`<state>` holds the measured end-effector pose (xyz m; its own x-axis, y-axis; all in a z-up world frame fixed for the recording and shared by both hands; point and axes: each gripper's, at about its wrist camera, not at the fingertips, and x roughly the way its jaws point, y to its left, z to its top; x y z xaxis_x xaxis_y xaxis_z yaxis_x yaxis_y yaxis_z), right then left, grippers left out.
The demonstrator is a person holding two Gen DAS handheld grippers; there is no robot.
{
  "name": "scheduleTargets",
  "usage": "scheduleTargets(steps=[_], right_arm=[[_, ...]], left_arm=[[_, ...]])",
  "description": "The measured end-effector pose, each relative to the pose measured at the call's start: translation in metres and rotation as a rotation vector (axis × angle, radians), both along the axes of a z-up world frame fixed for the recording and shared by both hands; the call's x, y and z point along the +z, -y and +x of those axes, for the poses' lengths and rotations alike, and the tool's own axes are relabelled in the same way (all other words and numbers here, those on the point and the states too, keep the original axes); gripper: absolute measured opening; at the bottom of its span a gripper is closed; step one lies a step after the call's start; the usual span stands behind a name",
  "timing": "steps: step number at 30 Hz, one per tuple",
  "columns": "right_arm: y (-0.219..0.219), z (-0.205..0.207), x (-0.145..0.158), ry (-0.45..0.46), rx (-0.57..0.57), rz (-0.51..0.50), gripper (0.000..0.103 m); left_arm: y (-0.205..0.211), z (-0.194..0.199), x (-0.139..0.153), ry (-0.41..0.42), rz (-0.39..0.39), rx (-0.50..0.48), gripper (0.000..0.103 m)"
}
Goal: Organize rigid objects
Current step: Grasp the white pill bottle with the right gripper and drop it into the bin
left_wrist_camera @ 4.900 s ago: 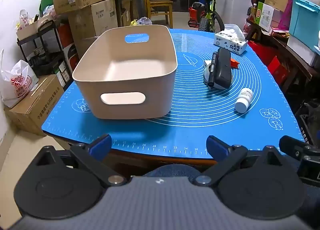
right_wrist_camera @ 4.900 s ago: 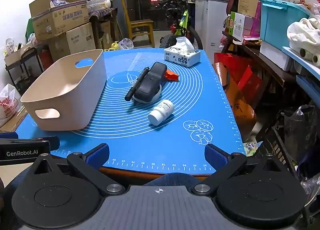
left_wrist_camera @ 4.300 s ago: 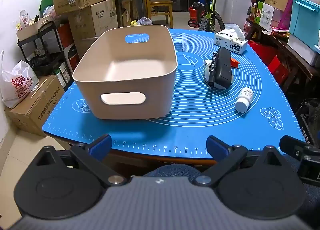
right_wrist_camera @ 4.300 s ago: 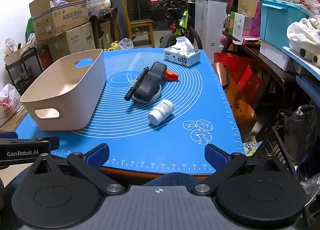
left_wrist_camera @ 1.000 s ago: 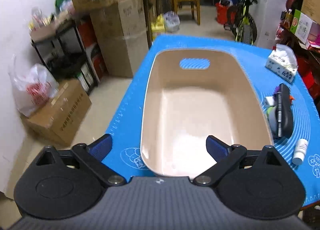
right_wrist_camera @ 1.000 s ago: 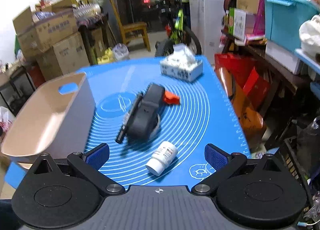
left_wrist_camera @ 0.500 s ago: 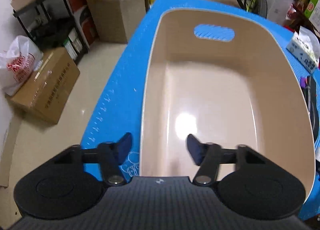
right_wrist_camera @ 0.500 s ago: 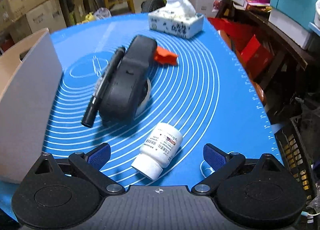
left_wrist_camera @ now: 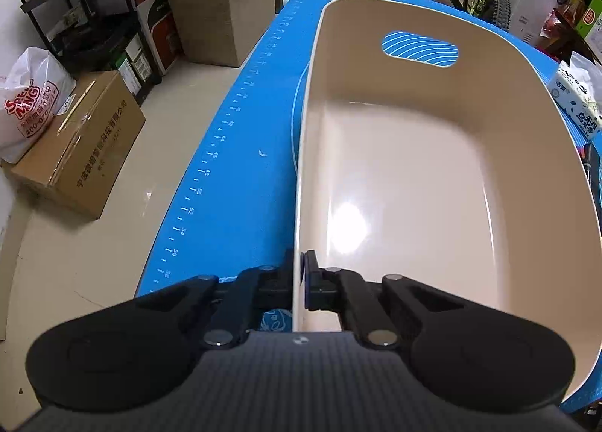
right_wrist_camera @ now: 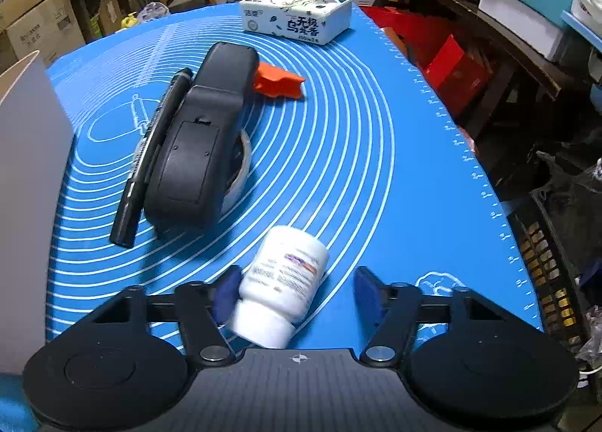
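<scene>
My left gripper [left_wrist_camera: 300,283] is shut on the near left rim of the empty beige bin [left_wrist_camera: 414,176], one finger outside the wall and one inside. In the right wrist view my right gripper [right_wrist_camera: 299,293] is open around a white pill bottle [right_wrist_camera: 282,281] that lies on its side on the blue mat [right_wrist_camera: 376,169]; the left pad is touching or nearly touching it, the right pad stands apart. Beyond it lie a black device [right_wrist_camera: 199,142] resting on a tape roll [right_wrist_camera: 240,165], a black marker [right_wrist_camera: 150,153] and an orange piece [right_wrist_camera: 276,80]. The bin's wall [right_wrist_camera: 26,169] shows at the left.
A tissue box [right_wrist_camera: 297,16] stands at the mat's far end; it also shows in the left wrist view [left_wrist_camera: 577,101]. Cardboard boxes [left_wrist_camera: 79,142], a shelf and a white bag sit on the floor left of the table. Clutter and shelves line the right side.
My left gripper has closed onto the bin's rim. My right gripper has moved forward and down so the pill bottle now lies between its fingers, which have narrowed.
</scene>
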<state>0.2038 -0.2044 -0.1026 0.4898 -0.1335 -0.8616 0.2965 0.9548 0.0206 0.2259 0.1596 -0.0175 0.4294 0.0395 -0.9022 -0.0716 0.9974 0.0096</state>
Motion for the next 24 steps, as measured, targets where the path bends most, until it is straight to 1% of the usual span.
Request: scheduleTargets(steps=[1, 2, 6, 9, 19, 24], right_arm=[[0.001, 0.001, 0.001, 0.000, -0.001, -0.004, 0.054], [0.000, 0.000, 0.001, -0.001, 0.000, -0.004, 0.050], [0.000, -0.002, 0.003, 0.005, -0.002, -0.001, 0.049], [-0.001, -0.006, 0.009, 0.025, -0.005, 0.000, 0.046], [-0.011, -0.009, 0.049, 0.127, 0.023, -0.022, 0.045], [-0.017, -0.009, 0.079, 0.209, 0.044, 0.006, 0.045]], left_arm=[[0.000, 0.001, 0.000, 0.000, 0.000, 0.000, 0.005], [0.000, 0.001, 0.000, 0.000, -0.001, 0.001, 0.005], [-0.001, 0.002, 0.000, 0.001, -0.007, 0.003, 0.005], [-0.002, 0.002, -0.001, 0.003, -0.006, 0.003, 0.005], [-0.002, 0.003, -0.002, 0.004, -0.006, 0.001, 0.005], [-0.001, 0.003, -0.002, 0.003, -0.004, 0.002, 0.005]])
